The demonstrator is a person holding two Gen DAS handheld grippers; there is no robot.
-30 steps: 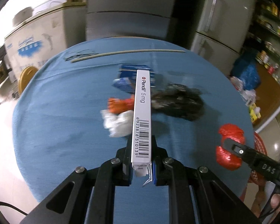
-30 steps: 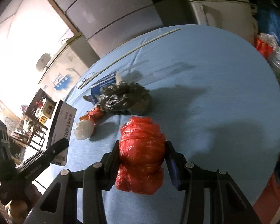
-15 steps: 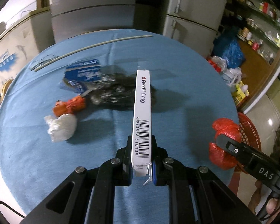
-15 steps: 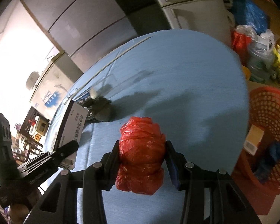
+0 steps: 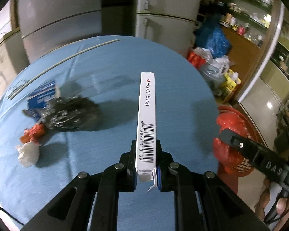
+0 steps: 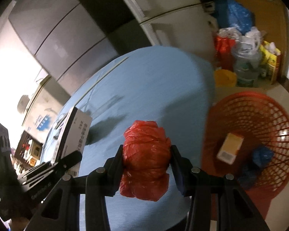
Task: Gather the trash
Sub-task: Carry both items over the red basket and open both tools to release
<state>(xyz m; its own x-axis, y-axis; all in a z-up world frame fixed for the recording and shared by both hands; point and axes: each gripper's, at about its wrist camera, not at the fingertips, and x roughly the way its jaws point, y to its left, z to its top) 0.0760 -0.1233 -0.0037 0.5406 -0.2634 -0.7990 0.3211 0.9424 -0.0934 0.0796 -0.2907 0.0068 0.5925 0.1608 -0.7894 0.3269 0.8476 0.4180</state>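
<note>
My left gripper is shut on a white medicine box printed with a barcode, held edge-up above the blue round table. My right gripper is shut on a crumpled red plastic bag near the table's right edge; the red bag also shows at the right of the left wrist view. A red mesh basket stands on the floor to the right, with a small carton and a blue wad inside. The medicine box appears at the left of the right wrist view.
On the table's left lie a black crumpled bag, a blue packet, an orange scrap, a white wad and a long thin stick. Refrigerators stand behind. Bags pile by the wall.
Both grippers have swung to the right with their loads, toward the table's right edge. The red basket has come into full view under the right gripper. The remaining trash now lies further left.
</note>
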